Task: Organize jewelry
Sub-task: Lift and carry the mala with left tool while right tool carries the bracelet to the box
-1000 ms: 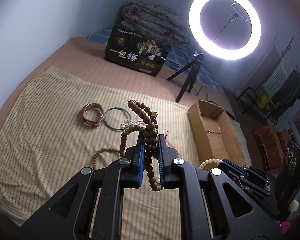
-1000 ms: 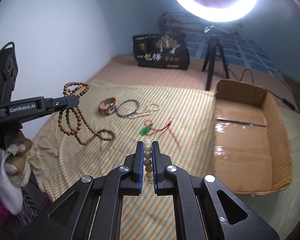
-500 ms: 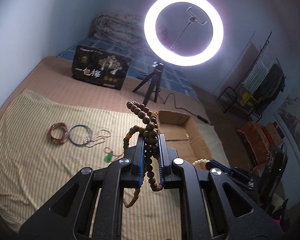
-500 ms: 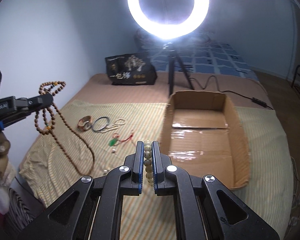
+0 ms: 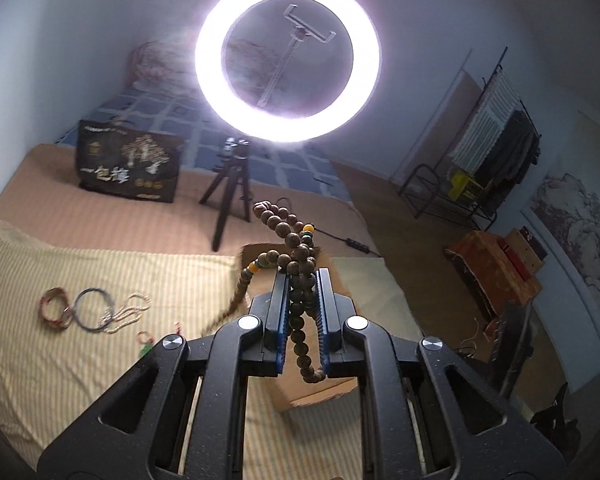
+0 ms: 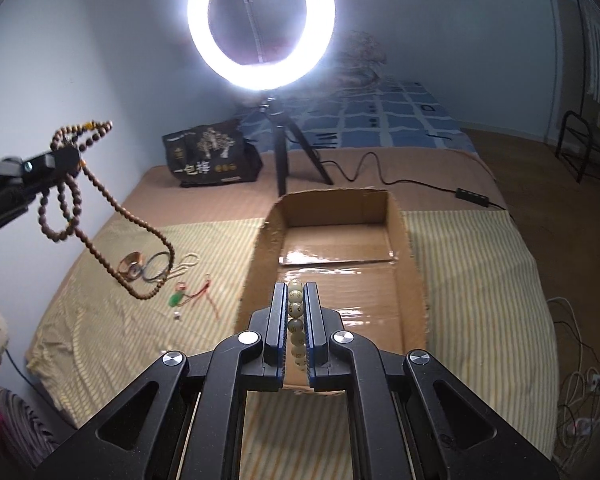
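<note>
My left gripper (image 5: pixel 303 276) is shut on a long strand of brown wooden beads (image 5: pixel 290 240), which bunches above the jaws and trails down below them. In the right wrist view the left gripper (image 6: pixel 66 158) hangs at the left, its brown bead strand (image 6: pixel 100 196) looping in the air above the cloth. My right gripper (image 6: pixel 295 286) is shut on a pale bead bracelet (image 6: pixel 295 308) over the near end of an open cardboard box (image 6: pixel 340 208). A reddish bangle (image 6: pixel 130 266), a dark ring bangle (image 6: pixel 158 266), a pearl chain (image 6: pixel 186 260) and a green pendant (image 6: pixel 175 299) lie on the striped cloth.
A lit ring light (image 6: pixel 260 24) on a tripod stands behind the box, with a black bag (image 6: pixel 210 156) to its left and a cable (image 6: pixel 420 188) running right. The striped cloth (image 6: pixel 472 264) covers the bed. A clothes rack (image 5: pixel 480 160) stands by the far wall.
Both grippers have moved right and upward with their beads. The long brown strand has lifted off the cloth and swings free. The box now lies straight ahead of the right gripper.
</note>
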A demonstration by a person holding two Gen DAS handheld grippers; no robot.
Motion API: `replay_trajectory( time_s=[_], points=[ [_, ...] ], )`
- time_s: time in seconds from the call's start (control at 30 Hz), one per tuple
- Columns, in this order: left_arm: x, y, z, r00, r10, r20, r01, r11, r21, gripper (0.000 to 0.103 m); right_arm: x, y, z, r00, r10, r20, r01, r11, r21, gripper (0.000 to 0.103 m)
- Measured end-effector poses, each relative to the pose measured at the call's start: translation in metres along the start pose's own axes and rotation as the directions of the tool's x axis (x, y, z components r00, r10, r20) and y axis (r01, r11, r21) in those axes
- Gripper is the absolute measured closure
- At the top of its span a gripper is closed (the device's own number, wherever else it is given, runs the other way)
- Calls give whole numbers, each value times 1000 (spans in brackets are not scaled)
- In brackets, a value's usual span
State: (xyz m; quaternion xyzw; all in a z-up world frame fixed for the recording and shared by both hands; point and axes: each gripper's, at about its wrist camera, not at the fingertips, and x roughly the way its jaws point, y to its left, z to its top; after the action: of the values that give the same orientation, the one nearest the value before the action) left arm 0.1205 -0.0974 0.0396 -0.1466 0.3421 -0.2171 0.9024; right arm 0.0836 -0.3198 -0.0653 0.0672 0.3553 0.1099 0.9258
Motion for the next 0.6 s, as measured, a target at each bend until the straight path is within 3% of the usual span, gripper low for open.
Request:
replay_trajectory(
  time_s=[0.33,0.6],
  points=[
    [45,-42,13,998,-61,-29,62,997,40,93,10,-27,3,999,-39,-32,40,999,36,97],
    [90,-39,10,997,-38,-73,41,999,30,93,25,-33,3,997,-47,-68,50,998,47,97]
  ],
)
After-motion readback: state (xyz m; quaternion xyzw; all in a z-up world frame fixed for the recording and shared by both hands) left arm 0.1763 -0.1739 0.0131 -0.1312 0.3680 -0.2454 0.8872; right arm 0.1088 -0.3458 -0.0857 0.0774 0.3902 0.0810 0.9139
